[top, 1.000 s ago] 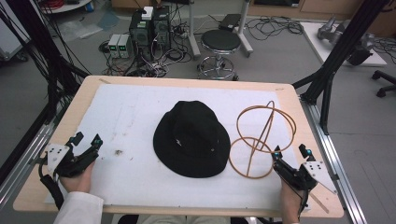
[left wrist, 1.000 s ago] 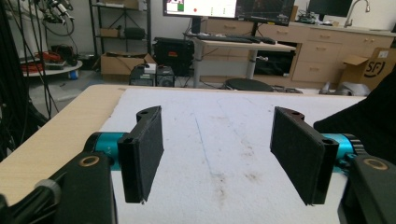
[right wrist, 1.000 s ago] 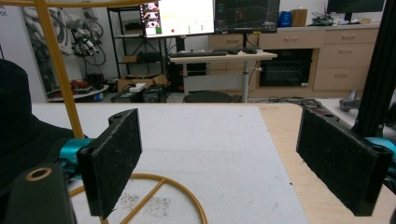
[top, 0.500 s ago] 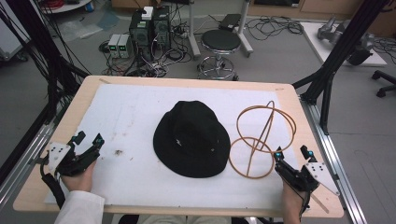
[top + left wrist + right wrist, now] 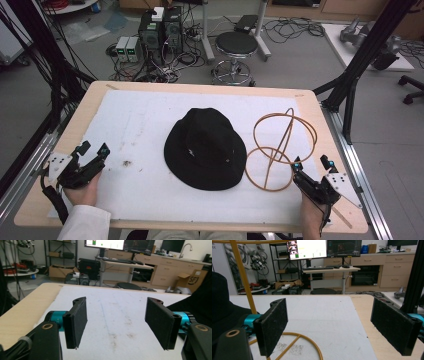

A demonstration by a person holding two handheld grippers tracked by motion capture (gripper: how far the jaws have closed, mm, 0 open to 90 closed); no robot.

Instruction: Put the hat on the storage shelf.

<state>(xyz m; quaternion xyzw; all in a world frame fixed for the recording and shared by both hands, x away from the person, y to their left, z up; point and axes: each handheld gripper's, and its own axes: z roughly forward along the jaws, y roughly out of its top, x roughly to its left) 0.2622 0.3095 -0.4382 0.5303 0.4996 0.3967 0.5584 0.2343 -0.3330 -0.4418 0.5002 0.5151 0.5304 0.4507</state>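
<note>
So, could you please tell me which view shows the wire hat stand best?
The high view: the whole wire hat stand shows beside the black hat. The right gripper view catches just its upright rod and base ring; the left gripper view looks elsewhere.

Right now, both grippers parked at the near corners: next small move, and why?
Probably ease the right gripper forward onto the wire hat stand. Its jaws stand open with nothing between them, and the stand's base ring lies just ahead of it, beside the black hat. The left gripper is also open, farther from both.
</note>
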